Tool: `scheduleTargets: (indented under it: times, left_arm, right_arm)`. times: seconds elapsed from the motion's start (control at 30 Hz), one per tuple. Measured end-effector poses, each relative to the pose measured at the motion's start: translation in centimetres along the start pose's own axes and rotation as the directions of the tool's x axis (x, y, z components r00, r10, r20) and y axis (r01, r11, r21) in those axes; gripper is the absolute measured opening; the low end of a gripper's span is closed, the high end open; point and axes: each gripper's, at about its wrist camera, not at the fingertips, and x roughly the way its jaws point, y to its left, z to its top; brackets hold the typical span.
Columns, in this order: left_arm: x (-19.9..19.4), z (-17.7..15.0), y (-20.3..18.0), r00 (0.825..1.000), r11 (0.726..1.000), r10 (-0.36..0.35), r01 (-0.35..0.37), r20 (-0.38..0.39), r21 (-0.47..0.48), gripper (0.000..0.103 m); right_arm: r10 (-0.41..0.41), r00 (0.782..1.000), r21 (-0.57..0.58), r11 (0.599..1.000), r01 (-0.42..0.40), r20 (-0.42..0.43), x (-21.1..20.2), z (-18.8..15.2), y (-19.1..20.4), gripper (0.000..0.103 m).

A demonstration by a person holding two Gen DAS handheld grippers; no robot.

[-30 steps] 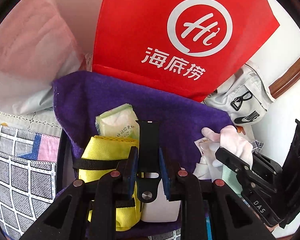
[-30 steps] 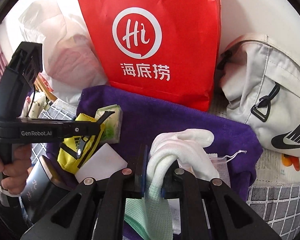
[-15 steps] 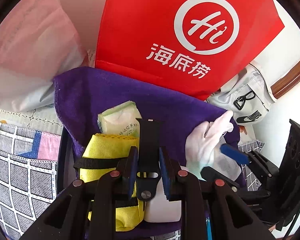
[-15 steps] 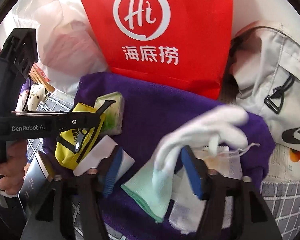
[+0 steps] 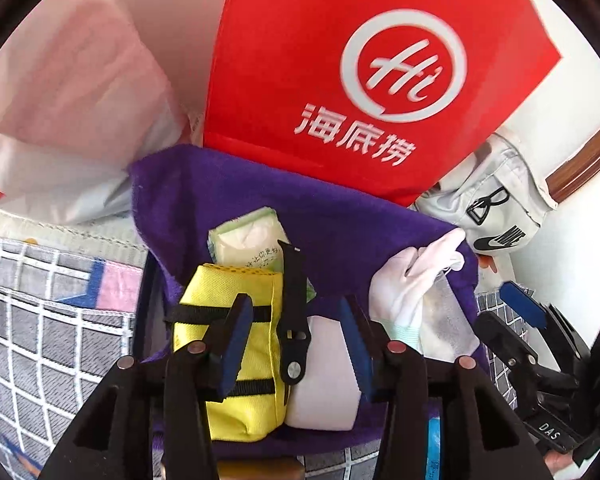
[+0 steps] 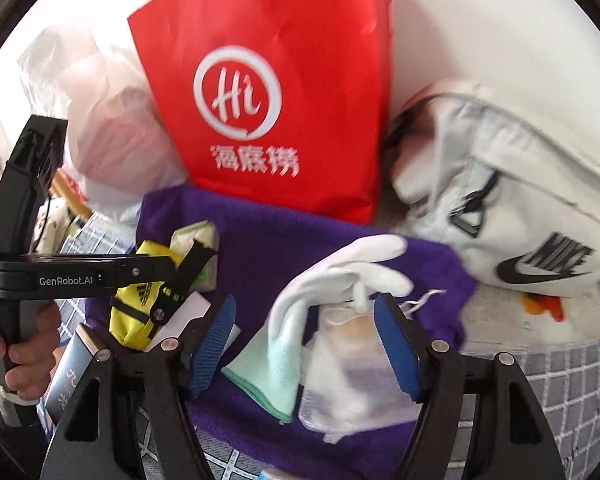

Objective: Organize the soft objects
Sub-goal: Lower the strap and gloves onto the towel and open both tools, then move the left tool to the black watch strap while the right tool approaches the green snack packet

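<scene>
White glove (image 6: 340, 276) lies loose on the purple towel (image 6: 284, 248) between the right gripper's (image 6: 304, 340) open jaws; left gripper's (image 5: 296, 336) jaws are opening off a black strap (image 5: 294, 308).

My two grippers are matte black plastic: the left gripper (image 5: 296, 344) and right gripper (image 6: 306, 344) carry ribbed blue pads (image 6: 396, 344) and silver pivot screws (image 5: 396, 347). White "GenRobot.AI" lettering (image 6: 66, 280) marks the left one's side.
</scene>
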Motion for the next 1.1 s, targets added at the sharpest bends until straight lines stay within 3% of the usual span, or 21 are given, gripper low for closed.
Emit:
scheduleTargets:
  times: [0.17, 0.27, 0.5, 0.7, 0.9, 1.03, 1.1]
  left_arm:
    - [-3.0, -0.6, -1.4, 0.998, 0.999, 0.038, -0.039, 0.040, 0.016, 0.044]
    - [-6.3, -1.8, -2.6, 0.991, 0.996, 0.071, -0.076, 0.112, 0.037, 0.044]
    - [-12.9, -7.4, -3.7, 0.987, 0.991, 0.056, -0.074, 0.154, 0.111, 0.044]
    - [-16.1, -12.6, -1.0, 0.980, 0.989, 0.116, -0.129, 0.162, 0.074, 0.044]
    - [-17.3, -18.1, 3.4, 0.985, 0.993, 0.114, -0.111, 0.131, -0.027, 0.044]
    - [-17.6, -21.3, 5.4, 0.987, 0.992, 0.116, -0.111, 0.114, -0.055, 0.044]
    - [-17.8, -22.8, 6.6, 0.986, 0.991, 0.124, -0.118, 0.111, -0.060, 0.044]
  right_arm:
    - [-0.002, 1.000, -0.004, 1.000, 0.002, 0.016, -4.6, -1.6, 1.2, 0.071]
    - [0.001, 0.999, 0.010, 1.000, -0.001, 0.042, -8.4, -4.1, 1.9, 0.071]
    - [0.044, 0.996, 0.056, 0.997, -0.048, 0.075, -14.0, -9.9, 3.8, 0.071]
    - [0.097, 0.994, 0.051, 0.994, -0.099, 0.046, -15.5, -14.2, 6.9, 0.071]
    - [0.138, 0.990, 0.082, 0.987, -0.137, -0.002, -14.7, -18.9, 10.3, 0.070]
    - [0.138, 0.989, 0.088, 0.987, -0.134, -0.049, -13.2, -21.2, 12.6, 0.057]
    - [0.134, 0.988, 0.076, 0.989, -0.129, -0.070, -12.5, -21.9, 13.8, 0.057]
